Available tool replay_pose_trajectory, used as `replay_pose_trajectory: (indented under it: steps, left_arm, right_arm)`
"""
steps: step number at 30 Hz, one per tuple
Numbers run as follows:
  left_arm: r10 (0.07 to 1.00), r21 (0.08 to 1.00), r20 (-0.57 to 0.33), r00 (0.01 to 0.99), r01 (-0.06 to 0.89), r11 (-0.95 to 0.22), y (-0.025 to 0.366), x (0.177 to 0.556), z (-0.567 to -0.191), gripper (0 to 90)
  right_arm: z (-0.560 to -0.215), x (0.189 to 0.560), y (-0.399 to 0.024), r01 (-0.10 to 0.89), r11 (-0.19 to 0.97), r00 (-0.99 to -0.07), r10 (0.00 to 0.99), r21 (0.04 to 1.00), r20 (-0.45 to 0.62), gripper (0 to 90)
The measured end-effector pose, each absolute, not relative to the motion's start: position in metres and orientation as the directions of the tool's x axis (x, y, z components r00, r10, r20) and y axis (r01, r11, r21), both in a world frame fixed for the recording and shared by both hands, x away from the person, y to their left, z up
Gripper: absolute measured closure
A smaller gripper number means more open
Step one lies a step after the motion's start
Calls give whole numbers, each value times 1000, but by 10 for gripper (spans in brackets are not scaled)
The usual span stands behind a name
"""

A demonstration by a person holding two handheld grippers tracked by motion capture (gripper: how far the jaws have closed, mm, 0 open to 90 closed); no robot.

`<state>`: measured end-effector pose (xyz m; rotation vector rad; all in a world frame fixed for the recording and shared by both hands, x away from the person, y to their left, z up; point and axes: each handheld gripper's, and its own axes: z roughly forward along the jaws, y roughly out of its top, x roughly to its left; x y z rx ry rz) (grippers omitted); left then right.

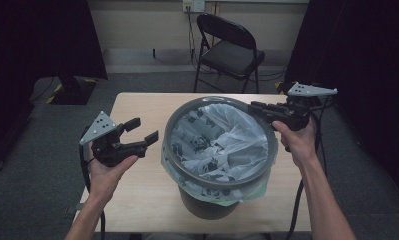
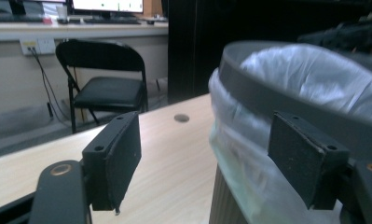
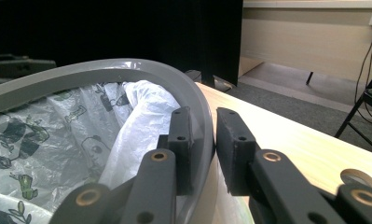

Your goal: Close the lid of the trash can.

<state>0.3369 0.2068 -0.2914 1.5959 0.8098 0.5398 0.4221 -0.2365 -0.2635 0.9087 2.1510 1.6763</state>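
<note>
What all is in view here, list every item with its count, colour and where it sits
bin: one, dark grey, middle of table
ring: one, grey, on the bin's top
liner bag: one, white with dark print, inside bin, folded over its edge
table: one, light wood, centre
folding chair: one, black, behind table
left tongs: one, black, open, left of bin
right tongs: one, black, shut on the ring at the right
hands: two, holding the tongs

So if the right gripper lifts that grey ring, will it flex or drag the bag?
The grey ring looks like rigid plastic, so probably little flex. The bag is thin, floppy film tucked under it and may pull up. The right gripper pinches one side only, so expect tilting.
</note>
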Motion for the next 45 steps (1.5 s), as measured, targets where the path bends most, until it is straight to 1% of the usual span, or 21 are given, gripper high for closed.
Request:
replay_pose_trajectory:
  steps: [4, 6, 8, 10, 14, 16, 17, 19, 21, 22, 25, 26, 27, 28, 30, 37, 40, 42, 45]
  left_arm:
    - [740, 981, -97, 666, 190, -42, 202, 335, -283, 237]
    - [726, 983, -84, 682, 177, -53, 197, 333, -278, 233]
    - [734, 985, -74, 675, 167, -54, 195, 332, -277, 232]
    - [729, 985, -85, 679, 168, -42, 196, 332, -275, 230]
    - [730, 987, -91, 678, 158, -24, 197, 332, -272, 222]
    - [715, 988, -85, 694, 153, -30, 194, 332, -269, 221]
    - [708, 989, -79, 702, 144, -32, 191, 331, -268, 220]
    - [687, 991, -63, 724, 125, -40, 185, 328, -264, 219]
    - [678, 994, -47, 733, 105, -44, 180, 325, -262, 219]
    - [669, 994, -38, 743, 95, -49, 176, 323, -261, 219]
    - [633, 994, -30, 773, 91, -64, 167, 321, -262, 219]
    - [633, 994, -30, 773, 91, -64, 167, 321, -262, 219]
    - [622, 993, -17, 783, 86, -80, 162, 319, -264, 219]
    - [605, 992, 1, 796, 78, -104, 157, 317, -266, 219]
    - [585, 990, 4, 811, 81, -119, 151, 316, -270, 218]
    - [546, 985, 32, 837, 65, -157, 138, 313, -279, 210]
    - [537, 984, 30, 843, 68, -162, 133, 312, -283, 210]
    - [518, 984, 7, 855, 87, -158, 131, 313, -284, 229]
    - [524, 985, 17, 851, 77, -156, 130, 313, -286, 228]
  right_arm:
    - [-263, 421, -237, 305, 146, -774, 614, 941, 156, 755]
    - [-264, 420, -236, 301, 152, -781, 605, 942, 152, 754]
    - [-264, 418, -235, 297, 161, -781, 608, 941, 143, 757]
    - [-264, 417, -235, 290, 169, -786, 604, 942, 133, 755]
    - [-265, 417, -236, 290, 170, -792, 594, 942, 137, 717]
    - [-265, 416, -234, 290, 190, -795, 594, 938, 125, 688]
    - [-266, 417, -234, 295, 187, -798, 587, 937, 134, 652]
    - [-263, 419, -236, 304, 156, -779, 608, 940, 151, 510]
    - [-258, 421, -240, 304, 117, -764, 623, 945, 169, 492]
    - [-255, 421, -240, 295, 106, -757, 633, 950, 165, 496]
    - [-248, 418, -237, 256, 108, -786, 601, 961, 142, 636]
    - [-248, 418, -237, 256, 108, -786, 601, 961, 142, 636]
    - [-249, 416, -231, 240, 135, -812, 571, 961, 122, 724]
    - [-251, 416, -230, 239, 145, -817, 564, 960, 118, 730]
    - [-253, 415, -230, 244, 141, -817, 563, 959, 125, 747]
    - [-259, 412, -232, 240, 173, -833, 541, 955, 111, 768]
    - [-259, 411, -231, 240, 191, -837, 537, 952, 103, 774]
    - [-260, 410, -232, 240, 194, -841, 531, 951, 104, 772]
    - [-261, 409, -233, 242, 199, -846, 522, 950, 106, 771]
